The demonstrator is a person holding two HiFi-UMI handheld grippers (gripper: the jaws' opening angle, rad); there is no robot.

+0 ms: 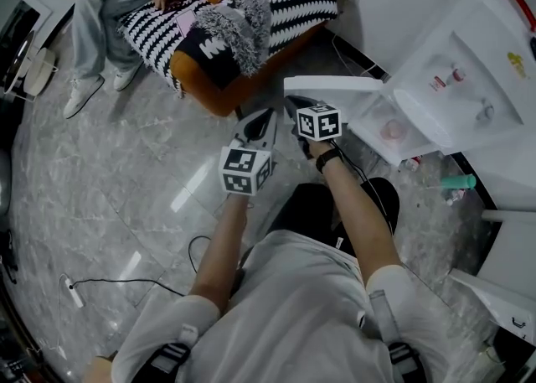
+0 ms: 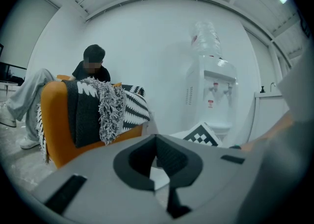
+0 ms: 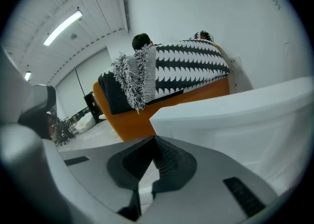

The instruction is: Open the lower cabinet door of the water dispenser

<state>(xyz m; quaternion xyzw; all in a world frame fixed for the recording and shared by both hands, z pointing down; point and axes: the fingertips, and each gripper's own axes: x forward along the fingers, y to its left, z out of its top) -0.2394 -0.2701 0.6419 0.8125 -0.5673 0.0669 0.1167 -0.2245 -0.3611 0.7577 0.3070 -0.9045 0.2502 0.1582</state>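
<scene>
White water dispenser (image 1: 469,71), partly cropped

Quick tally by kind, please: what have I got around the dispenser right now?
2 grippers: left gripper, right gripper
1 water dispenser
1 lower cabinet door, swung open
1 orange sofa
1 seated person
Total: 6

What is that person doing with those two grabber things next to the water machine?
A person holds a two-jaw gripper in each hand by the white water dispenser. Its lower cabinet door is swung out, so it is already open. The right gripper is right next to the door, jaws together, holding nothing. The left gripper is shut and empty too. Someone else sits on the orange sofa nearby.
</scene>
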